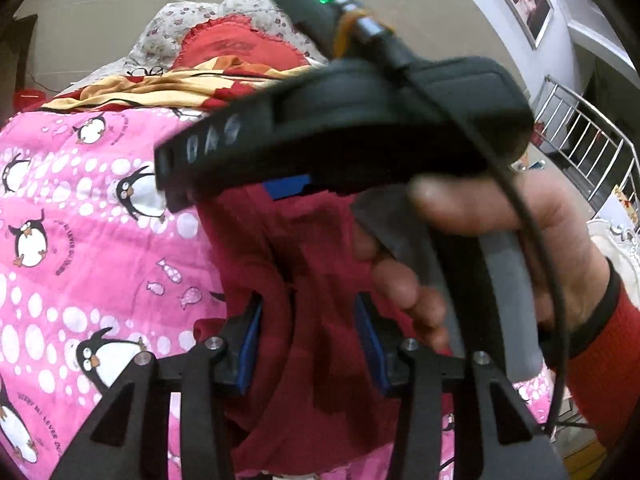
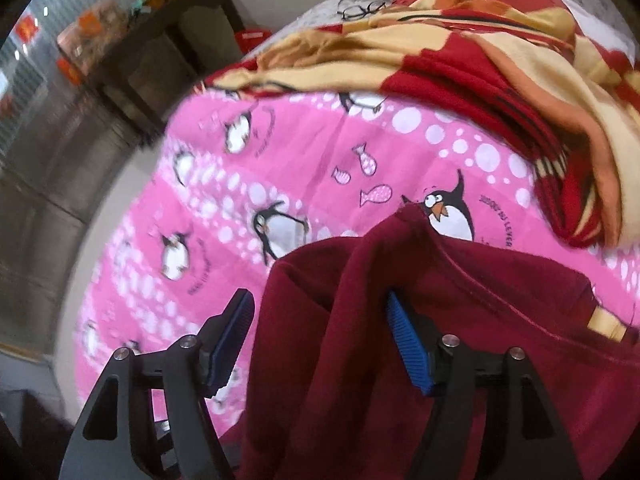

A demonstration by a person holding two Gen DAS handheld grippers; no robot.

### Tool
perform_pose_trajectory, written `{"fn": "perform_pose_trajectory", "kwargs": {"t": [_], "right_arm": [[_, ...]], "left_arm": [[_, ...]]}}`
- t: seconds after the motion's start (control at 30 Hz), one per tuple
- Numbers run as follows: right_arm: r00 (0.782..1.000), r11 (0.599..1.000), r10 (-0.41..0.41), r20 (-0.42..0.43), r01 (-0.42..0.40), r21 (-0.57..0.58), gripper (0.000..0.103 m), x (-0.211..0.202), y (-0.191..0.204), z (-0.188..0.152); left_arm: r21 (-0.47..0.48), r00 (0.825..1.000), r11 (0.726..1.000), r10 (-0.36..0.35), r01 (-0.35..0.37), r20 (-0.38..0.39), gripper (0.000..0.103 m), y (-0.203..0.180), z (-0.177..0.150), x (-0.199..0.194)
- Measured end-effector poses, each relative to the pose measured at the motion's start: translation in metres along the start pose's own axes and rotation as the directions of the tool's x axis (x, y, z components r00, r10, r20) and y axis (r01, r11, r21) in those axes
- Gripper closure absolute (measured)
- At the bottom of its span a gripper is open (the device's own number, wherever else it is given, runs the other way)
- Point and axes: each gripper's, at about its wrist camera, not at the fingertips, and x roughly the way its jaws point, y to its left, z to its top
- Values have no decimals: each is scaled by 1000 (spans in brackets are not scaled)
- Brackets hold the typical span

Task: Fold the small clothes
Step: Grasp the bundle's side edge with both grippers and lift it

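While the dark red garment hangs bunched above the pink penguin bedsheet, we hold both tools wide apart: cloth passes between the left tool fingers and between those of the right tool.

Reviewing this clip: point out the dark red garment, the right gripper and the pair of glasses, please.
dark red garment [image 2: 340, 320]: right wrist view, fold between the pads.
right gripper [image 2: 320, 304]: right wrist view, midway between its blue-padded fingertips.
pair of glasses [image 2: 360, 11]: right wrist view, frame, on the floral bedding.
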Motion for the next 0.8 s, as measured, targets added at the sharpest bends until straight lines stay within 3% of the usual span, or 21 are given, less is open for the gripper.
{"fn": "perform_pose_trajectory", "kwargs": {"t": [0.03, 0.1, 0.13, 0.17, 0.23, 0.33, 0.6, 0.63, 0.67, 0.7, 0.73, 0.8], "right_arm": [[1000, 999, -26, -2, 26, -26, 25, 1, 2, -1], [996, 994, -82, 25, 83, -73, 45, -2, 6, -5], [993, 991, -105, 48, 108, -84, 59, -5, 4, -8], [991, 988, -118, 64, 124, -88, 65, -8, 2, -11], [990, 992, -106, 90, 112, -63, 67, -16, -9, -17], [989, 997, -76, 127, 79, -20, 67, -24, -22, -26], [989, 999, -33, 145, 27, 42, 67, -31, -31, -32], [989, 999, -34, 146, 28, 41, 67, -32, -31, -33], [989, 999, -34, 147, 28, 41, 67, -32, -31, -33], [988, 999, -34, 149, 28, 43, 67, -33, -32, -33], [988, 999, -35, 153, 28, 45, 67, -33, -33, -33], [986, 999, -30, 162, 23, 45, 68, -37, -34, -36]], "left_arm": [[-6, 1000, 1000, 4, -4, -7, 56, 1, 2, 2], [-17, 1000, 1000, 10, -10, -9, 49, 5, -2, -7], [-14, 1000, 1000, 13, -13, 2, 42, 8, -5, -14], [-4, 999, 1000, 30, -30, 15, 31, 11, -8, -22], [5, 996, 997, 74, -75, 38, 16, 16, -13, -34], [-7, 994, 996, 84, -83, 75, 9, 26, -18, -44], [-33, 997, 996, 79, -79, -11, 8, 31, -14, 8], [-40, 997, 996, 77, -78, -25, 16, 32, -17, 12], [-56, 996, 996, 73, -76, -55, 40, 32, -17, 18], [-66, 994, 995, 74, -79, -78, 51, 32, -17, 21], [-77, 994, 994, 73, -80, -81, 60, 32, -18, 20], [-94, 996, 993, 67, -72, -53, 66, 28, -18, 10]]}}
